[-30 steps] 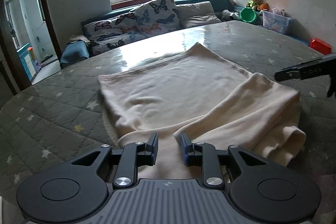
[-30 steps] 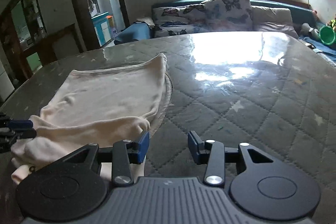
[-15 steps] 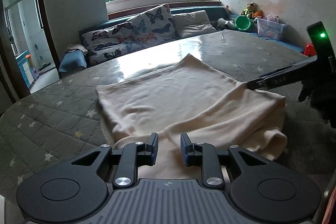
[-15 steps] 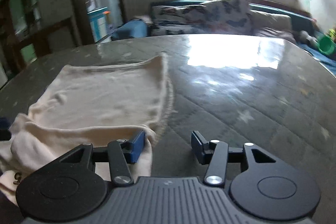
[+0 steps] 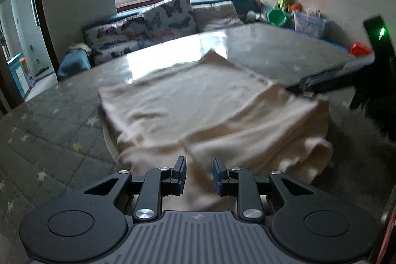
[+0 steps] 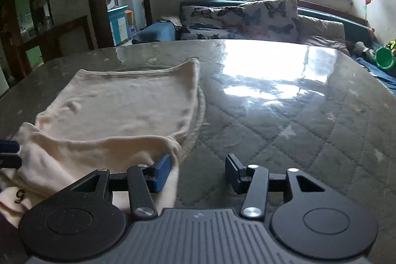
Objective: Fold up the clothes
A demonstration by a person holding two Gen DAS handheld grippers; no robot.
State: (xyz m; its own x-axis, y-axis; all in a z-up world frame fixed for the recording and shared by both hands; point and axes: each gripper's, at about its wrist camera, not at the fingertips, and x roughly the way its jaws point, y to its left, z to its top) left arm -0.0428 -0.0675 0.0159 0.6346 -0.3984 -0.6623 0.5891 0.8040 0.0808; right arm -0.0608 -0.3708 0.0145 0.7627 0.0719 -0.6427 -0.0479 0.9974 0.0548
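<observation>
A cream garment (image 5: pixel 188 100) lies partly folded on the grey quilted table (image 5: pixel 49 140), its thick folded layers bunched at the near right (image 5: pixel 297 140). My left gripper (image 5: pixel 198 165) hovers open at the garment's near edge, cloth showing in the narrow gap between its fingers. In the right wrist view the same garment (image 6: pixel 128 105) spreads to the left. My right gripper (image 6: pixel 198 162) is wide open, its left finger (image 6: pixel 162 168) resting against the folded corner and its right finger over bare table. The right gripper's finger (image 5: pixel 319 85) also shows beside the fold in the left wrist view.
A sofa with butterfly cushions (image 6: pixel 247 16) runs behind the table under the window. A green bucket (image 5: pixel 277 16), a plastic box (image 5: pixel 309 25) and toys sit at the far right. An open doorway (image 6: pixel 118 4) stands at the left. Glossy table surface (image 6: pixel 284 95) stretches right of the garment.
My right gripper has come in from the right to the garment's folded corner. My left gripper has kept the same finger gap at the near edge and lifted slightly.
</observation>
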